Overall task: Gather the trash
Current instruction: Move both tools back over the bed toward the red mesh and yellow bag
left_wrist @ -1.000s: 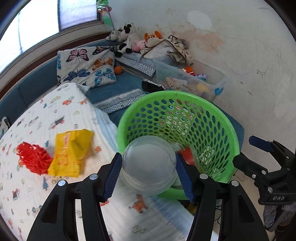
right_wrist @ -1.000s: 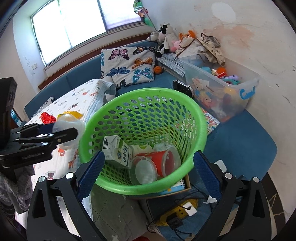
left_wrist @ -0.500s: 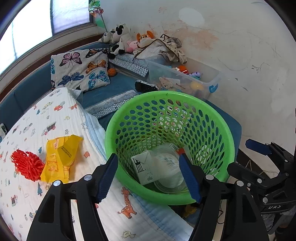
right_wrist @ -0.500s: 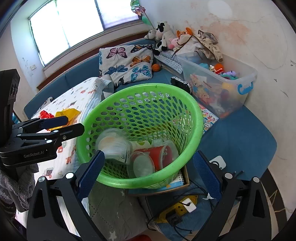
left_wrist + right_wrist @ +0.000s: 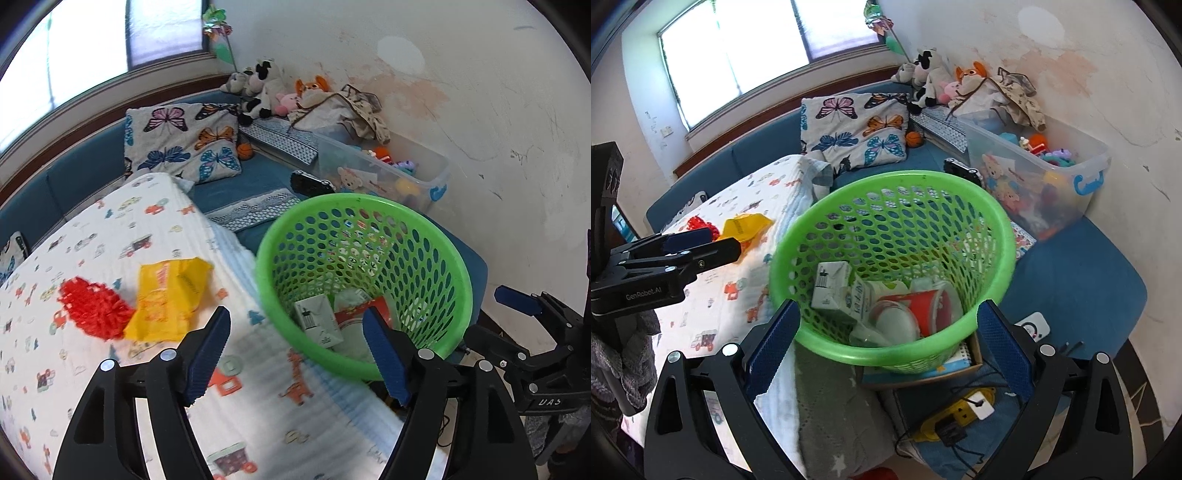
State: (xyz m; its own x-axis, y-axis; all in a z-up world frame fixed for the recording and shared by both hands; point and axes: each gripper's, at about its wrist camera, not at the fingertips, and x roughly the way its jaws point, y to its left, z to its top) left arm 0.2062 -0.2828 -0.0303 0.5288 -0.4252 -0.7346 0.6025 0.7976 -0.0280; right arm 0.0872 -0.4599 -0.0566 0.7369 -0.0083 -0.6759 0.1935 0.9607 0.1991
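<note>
A: Where does the trash stand? The green basket (image 5: 993, 236) holds a white carton (image 5: 829, 284), a red cup (image 5: 932, 306) on its side and a clear plastic cup (image 5: 871, 334); the carton leans on the near wall, touching the cup beside it.

B: Two pieces are not in it; a yellow wrapper (image 5: 168, 299) and a red scrubby ball (image 5: 92, 310) lie touching each other on the printed blanket (image 5: 155, 221) of the bed, left of the basket.

A: What could go wrong?

B: I judge the wrapper the risk; it is flat and limp, so fingers closing on it may pinch the blanket with it and drag the cloth; the ball just beside it could get swept off. The basket also rests on a box and notebook at the bed's edge; a knock on its rim might tip it.

A: And the hands?

B: The left gripper (image 5: 295, 354) hovers over the blanket's edge, its fingers (image 5: 207, 350) spread wide with nothing between them, one side over the cloth, the other over the basket's near rim; it points between the wrapper and the basket. The right gripper (image 5: 886, 350) hangs in front of the basket, tilted down into it, fingers (image 5: 1004, 354) spread to either side of the rim, holding nothing; I cannot tell whether they touch it.
</note>
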